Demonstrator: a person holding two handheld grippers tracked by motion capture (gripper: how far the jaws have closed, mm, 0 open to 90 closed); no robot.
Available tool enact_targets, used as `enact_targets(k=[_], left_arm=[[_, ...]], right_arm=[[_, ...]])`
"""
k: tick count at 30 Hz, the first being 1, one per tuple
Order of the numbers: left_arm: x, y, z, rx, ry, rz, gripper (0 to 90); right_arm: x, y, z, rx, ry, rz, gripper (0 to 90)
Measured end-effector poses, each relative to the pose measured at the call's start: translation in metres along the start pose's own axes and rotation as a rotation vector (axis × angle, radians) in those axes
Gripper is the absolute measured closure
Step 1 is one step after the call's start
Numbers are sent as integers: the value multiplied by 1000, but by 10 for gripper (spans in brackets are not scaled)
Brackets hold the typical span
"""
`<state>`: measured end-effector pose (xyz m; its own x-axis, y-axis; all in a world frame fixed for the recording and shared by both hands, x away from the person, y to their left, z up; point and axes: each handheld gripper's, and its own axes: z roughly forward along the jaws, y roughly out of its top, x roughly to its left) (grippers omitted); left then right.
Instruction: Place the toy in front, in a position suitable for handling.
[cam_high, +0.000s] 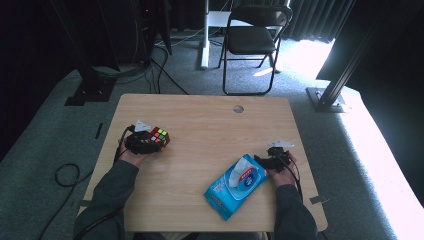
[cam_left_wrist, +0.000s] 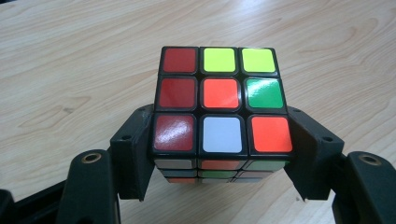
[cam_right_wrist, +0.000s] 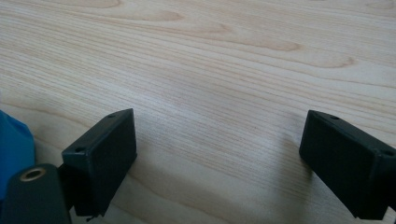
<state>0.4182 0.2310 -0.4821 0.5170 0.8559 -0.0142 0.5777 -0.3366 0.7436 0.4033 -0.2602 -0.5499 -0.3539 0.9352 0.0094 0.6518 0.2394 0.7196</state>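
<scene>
A scrambled puzzle cube (cam_left_wrist: 219, 105) is gripped between the jaws of the left gripper (cam_left_wrist: 219, 154), one jaw pressed flat on each side face, so the cube sits dead centre w/ its far half jutting beyond the jaw tips. In the high view it is seen at the left-centre of the tabletop (cam_high: 210, 125). The right gripper (cam_right_wrist: 219, 154) is held w/ jaws spread wide & nothing between them, just beside a blue wipes pack (cam_high: 235, 186), well apart from the cube. Left hand is judged nearer.
</scene>
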Motion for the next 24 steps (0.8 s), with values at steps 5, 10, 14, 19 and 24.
enact_targets(k=[5,10,14,19,24], left_arm=[[-8,6,2,-1,-16,24,342],[-18,12,4,-3,-34,47,342],[-26,16,7,-2,-47,64,342],[-34,20,12,0,-60,78,342],[-41,22,17,3,-71,84,343]], right_arm=[[0,0,0,0,0,0,106],[0,0,0,0,0,0,106],[0,0,0,0,0,0,106],[0,0,0,0,0,1,106],[0,0,0,0,0,1,106]])
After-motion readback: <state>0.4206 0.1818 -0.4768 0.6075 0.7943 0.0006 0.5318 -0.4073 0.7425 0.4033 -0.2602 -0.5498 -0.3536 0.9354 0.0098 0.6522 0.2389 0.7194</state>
